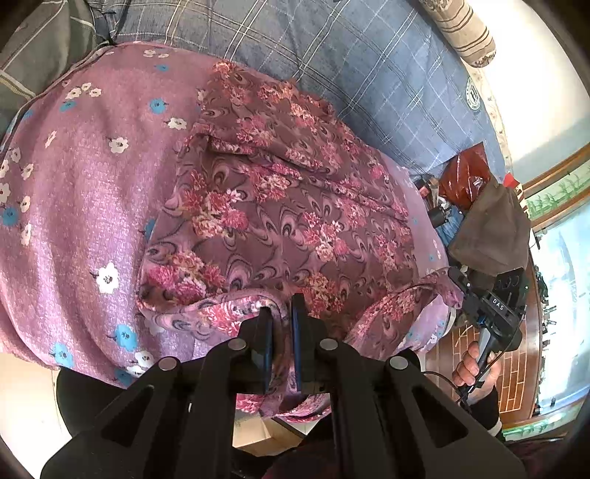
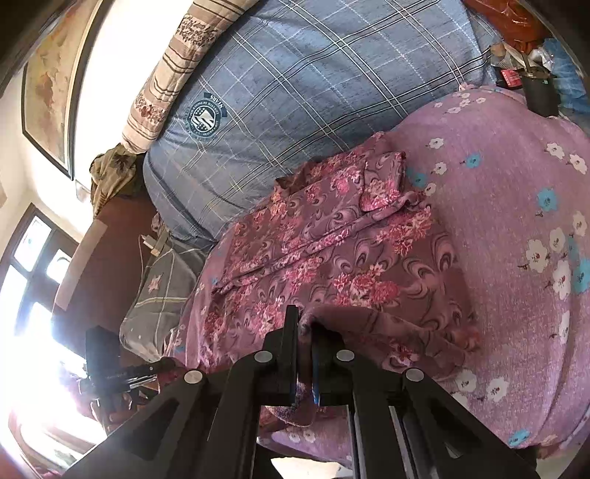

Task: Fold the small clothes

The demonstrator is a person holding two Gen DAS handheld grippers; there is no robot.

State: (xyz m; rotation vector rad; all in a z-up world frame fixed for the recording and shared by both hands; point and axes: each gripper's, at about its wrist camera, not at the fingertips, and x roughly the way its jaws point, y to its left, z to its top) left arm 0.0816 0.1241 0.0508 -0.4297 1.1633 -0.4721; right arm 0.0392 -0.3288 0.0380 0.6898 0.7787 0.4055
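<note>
A small maroon garment (image 1: pixel 280 206) with pink flowers lies spread on a pink flowered bedsheet (image 1: pixel 84 191). My left gripper (image 1: pixel 282 313) is shut on the garment's near hem, which bunches between the fingers. My right gripper (image 2: pixel 304 324) is shut on another part of the near hem of the same garment (image 2: pixel 332 254). The right gripper also shows at the right edge of the left wrist view (image 1: pixel 461 285), pinching the garment's corner. A folded sleeve or collar (image 2: pixel 383 180) lies at the garment's far end.
A blue plaid quilt (image 1: pixel 350 73) lies beyond the garment, with a striped bolster (image 1: pixel 461 25) behind it. Bags and clutter (image 1: pixel 475 206) sit at the bed's right end. A dark wooden headboard (image 2: pixel 103 258) and bright window (image 2: pixel 33 294) are at the left.
</note>
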